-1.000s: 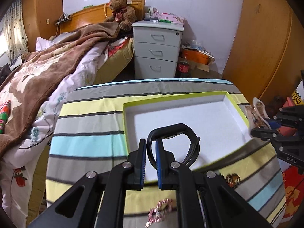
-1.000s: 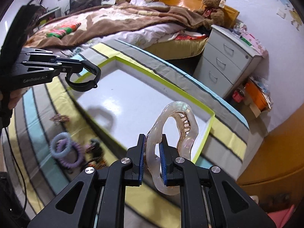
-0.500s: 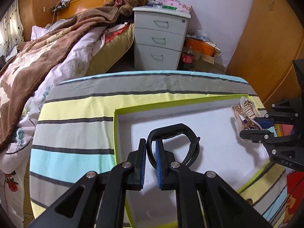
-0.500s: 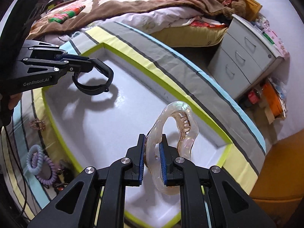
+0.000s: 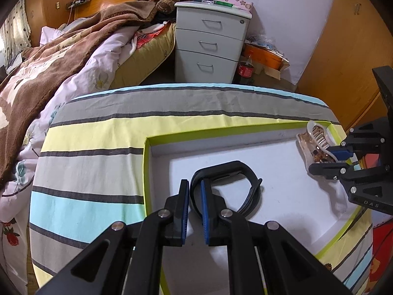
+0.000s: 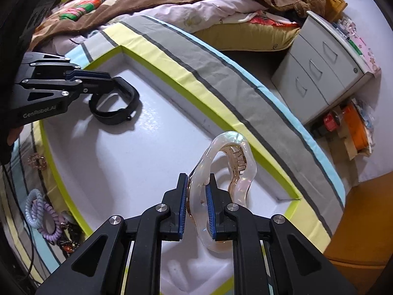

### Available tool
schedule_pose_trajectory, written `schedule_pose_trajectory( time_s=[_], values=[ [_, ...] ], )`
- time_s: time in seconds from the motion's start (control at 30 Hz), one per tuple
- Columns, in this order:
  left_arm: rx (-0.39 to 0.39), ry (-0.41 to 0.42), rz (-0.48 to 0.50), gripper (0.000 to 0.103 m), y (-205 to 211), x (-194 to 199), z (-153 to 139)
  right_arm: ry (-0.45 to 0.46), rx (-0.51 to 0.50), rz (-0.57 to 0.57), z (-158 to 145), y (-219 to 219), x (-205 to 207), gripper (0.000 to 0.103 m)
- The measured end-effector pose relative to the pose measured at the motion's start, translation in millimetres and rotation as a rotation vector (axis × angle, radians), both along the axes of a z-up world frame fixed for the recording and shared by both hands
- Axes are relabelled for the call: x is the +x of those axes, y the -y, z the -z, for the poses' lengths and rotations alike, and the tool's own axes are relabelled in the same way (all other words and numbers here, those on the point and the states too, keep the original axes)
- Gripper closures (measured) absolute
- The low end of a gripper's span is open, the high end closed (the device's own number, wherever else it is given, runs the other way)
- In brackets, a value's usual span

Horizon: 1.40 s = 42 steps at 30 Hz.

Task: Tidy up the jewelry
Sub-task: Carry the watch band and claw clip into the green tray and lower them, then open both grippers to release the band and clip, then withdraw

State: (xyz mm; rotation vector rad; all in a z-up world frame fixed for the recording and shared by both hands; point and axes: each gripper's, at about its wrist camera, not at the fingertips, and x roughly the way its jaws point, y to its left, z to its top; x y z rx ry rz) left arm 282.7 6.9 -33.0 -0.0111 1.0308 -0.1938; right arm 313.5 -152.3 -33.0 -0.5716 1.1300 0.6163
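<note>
A white tray with a lime-green rim (image 5: 147, 172) (image 6: 248, 135) lies on the striped table. My left gripper (image 5: 195, 191) (image 6: 103, 83) is shut on a black bracelet band (image 5: 228, 172) (image 6: 115, 113), which touches the tray floor near its far left corner. My right gripper (image 6: 196, 196) (image 5: 329, 158) is shut on a translucent pearly hair claw clip (image 6: 228, 167) (image 5: 316, 142), held low over the tray's right part, near its far right corner.
Outside the tray's near-left side lie purple and blue spiral hair ties (image 6: 41, 218), a small pink piece (image 6: 36, 161) and dark ornaments (image 6: 68, 238). A bed (image 5: 49, 56) and a white drawer unit (image 5: 211, 41) stand beyond the table.
Both grippers have moved forward and down into the tray with their loads. The black band now rests on the tray floor; the claw clip has come down close to it.
</note>
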Motion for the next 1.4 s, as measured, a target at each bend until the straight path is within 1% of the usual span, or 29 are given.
schedule_pose_trajectory(
  time_s=[0.3,0.4,0.6,0.67,0.8,0.97,1.1,1.3,1.33,1.4],
  values=[
    [0.001,-0.014,-0.015,0.092,-1,4,5,-0.007,-0.035,0.004,1,1,1,0.084],
    [0.014,-0.011,-0.019,0.092,0,3,5,-0.004,-0.062,-0.006,0,0,0,0.083],
    [0.015,-0.008,-0.027,0.092,2,-1,4,0.027,-0.084,0.003,-6,1,-5,0.082],
    [0.018,-0.002,-0.031,0.091,2,-3,2,0.048,-0.094,0.019,-8,4,-7,0.08],
    [0.009,0.002,-0.041,0.089,-2,-5,0,0.063,-0.081,0.028,-13,12,-19,0.08],
    [0.015,0.005,-0.034,0.087,0,-8,-1,0.102,-0.13,0.064,-10,19,-22,0.08],
    [0.017,0.007,-0.034,0.078,2,-11,-2,0.134,-0.126,0.108,-14,26,-20,0.08],
    [0.017,0.008,-0.037,0.073,2,-14,-3,0.182,-0.132,0.126,-14,27,-24,0.08],
    [0.016,0.008,-0.039,0.072,2,-15,-4,0.194,-0.127,0.13,-15,27,-25,0.08],
    [0.016,0.01,-0.041,0.07,1,-17,-5,0.188,-0.1,0.144,-18,29,-26,0.08]
  ],
)
